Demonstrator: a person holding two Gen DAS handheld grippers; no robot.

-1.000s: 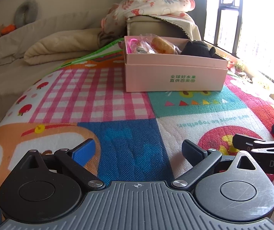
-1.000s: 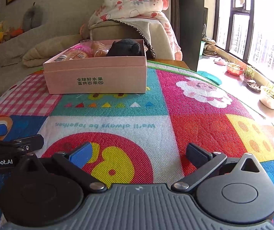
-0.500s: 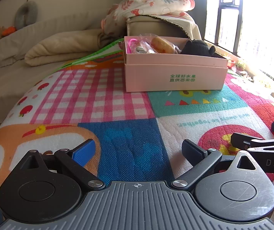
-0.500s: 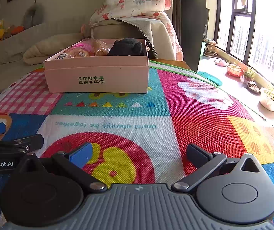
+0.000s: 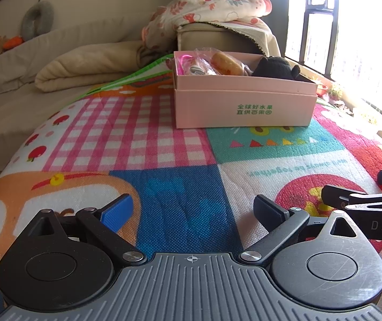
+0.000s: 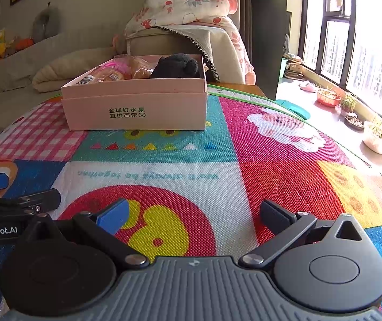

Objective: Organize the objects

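A pink cardboard box (image 5: 244,107) with green print stands on the colourful play mat (image 5: 185,203); it also shows in the right wrist view (image 6: 137,109). In it lie a black plush toy (image 5: 274,67), a wrapped bun (image 5: 227,62) and pink packets (image 5: 188,62). My left gripper (image 5: 193,211) is open and empty, low over the mat's blue square, well short of the box. My right gripper (image 6: 193,214) is open and empty over the red and yellow circle. Each gripper shows at the edge of the other's view.
A beige sofa with a folded blanket (image 5: 84,64) lies behind the mat on the left. A floral quilt (image 6: 185,8) sits on a stool behind the box. A window ledge with plant pots (image 6: 351,107) runs along the right. The mat's edge drops off at left and right.
Both grippers have risen and drifted slightly; the box looks a little lower and nearer in the right wrist view. Both stay open and nothing on the mat has moved.
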